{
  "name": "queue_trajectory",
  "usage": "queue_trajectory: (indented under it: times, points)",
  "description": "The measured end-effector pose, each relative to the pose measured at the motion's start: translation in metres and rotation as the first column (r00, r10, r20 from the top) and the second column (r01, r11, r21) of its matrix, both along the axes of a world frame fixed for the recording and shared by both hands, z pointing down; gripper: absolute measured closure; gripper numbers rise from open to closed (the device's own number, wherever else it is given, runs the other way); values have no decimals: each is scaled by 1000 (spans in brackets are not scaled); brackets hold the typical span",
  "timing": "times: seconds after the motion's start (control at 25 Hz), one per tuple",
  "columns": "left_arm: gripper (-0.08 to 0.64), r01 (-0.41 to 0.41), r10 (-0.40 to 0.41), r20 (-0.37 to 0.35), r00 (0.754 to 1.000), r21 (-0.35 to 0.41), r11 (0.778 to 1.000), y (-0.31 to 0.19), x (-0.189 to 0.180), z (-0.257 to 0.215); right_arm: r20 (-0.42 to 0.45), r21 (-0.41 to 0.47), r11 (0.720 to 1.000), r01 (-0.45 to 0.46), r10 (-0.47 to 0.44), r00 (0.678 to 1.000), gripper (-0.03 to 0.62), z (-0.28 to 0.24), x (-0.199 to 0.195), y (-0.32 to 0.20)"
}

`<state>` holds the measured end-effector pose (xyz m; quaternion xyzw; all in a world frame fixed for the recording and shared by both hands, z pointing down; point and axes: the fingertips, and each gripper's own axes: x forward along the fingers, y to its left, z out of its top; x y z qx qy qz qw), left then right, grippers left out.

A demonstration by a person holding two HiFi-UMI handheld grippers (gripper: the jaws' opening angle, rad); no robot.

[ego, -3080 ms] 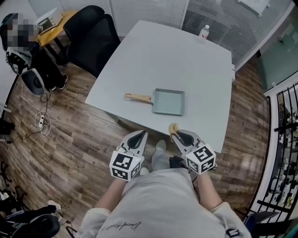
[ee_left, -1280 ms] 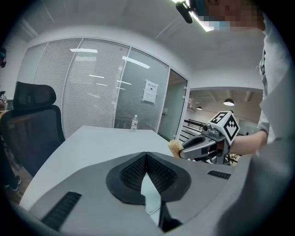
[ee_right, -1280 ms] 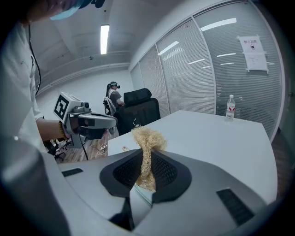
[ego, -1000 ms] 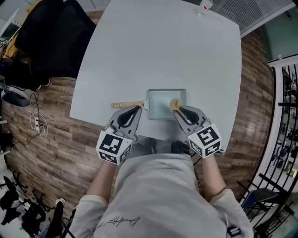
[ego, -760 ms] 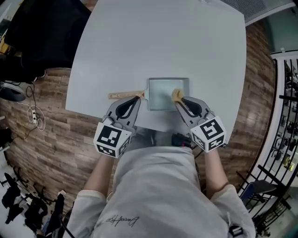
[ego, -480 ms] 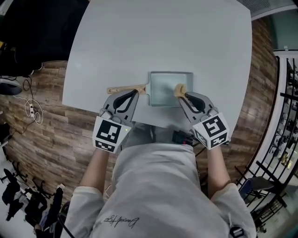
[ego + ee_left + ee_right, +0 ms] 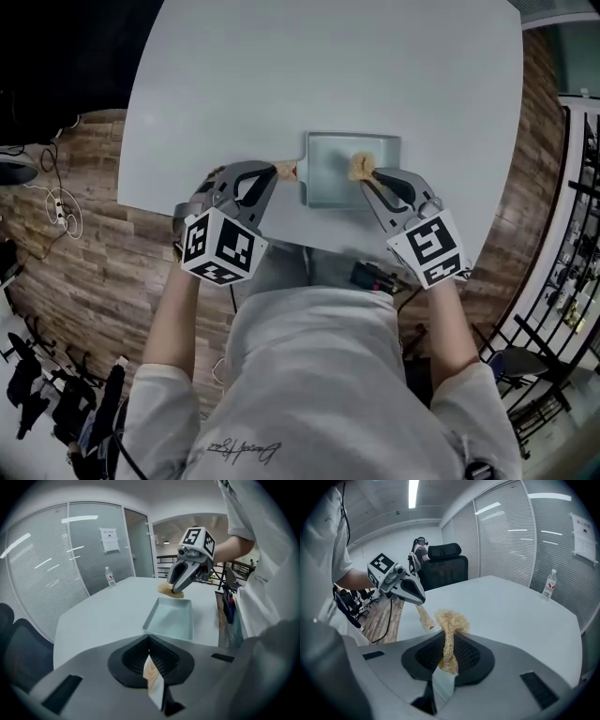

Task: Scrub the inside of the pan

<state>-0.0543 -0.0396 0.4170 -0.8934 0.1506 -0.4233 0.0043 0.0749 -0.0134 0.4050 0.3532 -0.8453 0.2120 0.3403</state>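
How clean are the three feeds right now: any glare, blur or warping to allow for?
Head view: evenly lit and sharp, but the wide lens bows the edges of the table. Left gripper view: black corners and strong barrel warp, yet the pan is clear. Right gripper view: the ceiling light blows out, while the scrubber is sharp.

White desk (image 7: 281, 84) on wood-plank floor (image 7: 84, 234). Glass walls with blinds (image 7: 42, 564) on the far side. Black chair (image 7: 445, 569) beyond the desk's left edge. Black railing (image 7: 577, 234) at right. Ceiling strip light (image 7: 412, 491) lit.
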Motion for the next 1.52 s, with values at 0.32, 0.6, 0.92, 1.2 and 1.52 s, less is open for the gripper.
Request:
queue_trajectory:
  times: [0.32, 0.6, 0.92, 1.2, 1.52]
  points:
    - [478, -233, 243, 188, 952, -73, 970, 12, -3, 38, -39, -47, 996, 82, -84, 996, 523, 21, -10, -2]
    - [405, -316, 346, 268, 899, -149, 937, 19, -9, 64, -115, -79, 975, 208, -216, 970, 523, 44, -20, -7]
    - [396, -357, 410, 309, 858, -214, 909, 26, -5, 74, -195, -117, 944, 309, -327, 925, 523, 69, -18, -12]
    - [408, -360, 415, 314, 854, -220, 907, 26, -9, 82, -273, -155, 899, 410, -438, 857, 523, 90, -38, -22]
    - [411, -363, 417, 313, 853, -218, 906, 25, -9, 80, -366, -192, 864, 466, -504, 782, 523, 115, -47, -29]
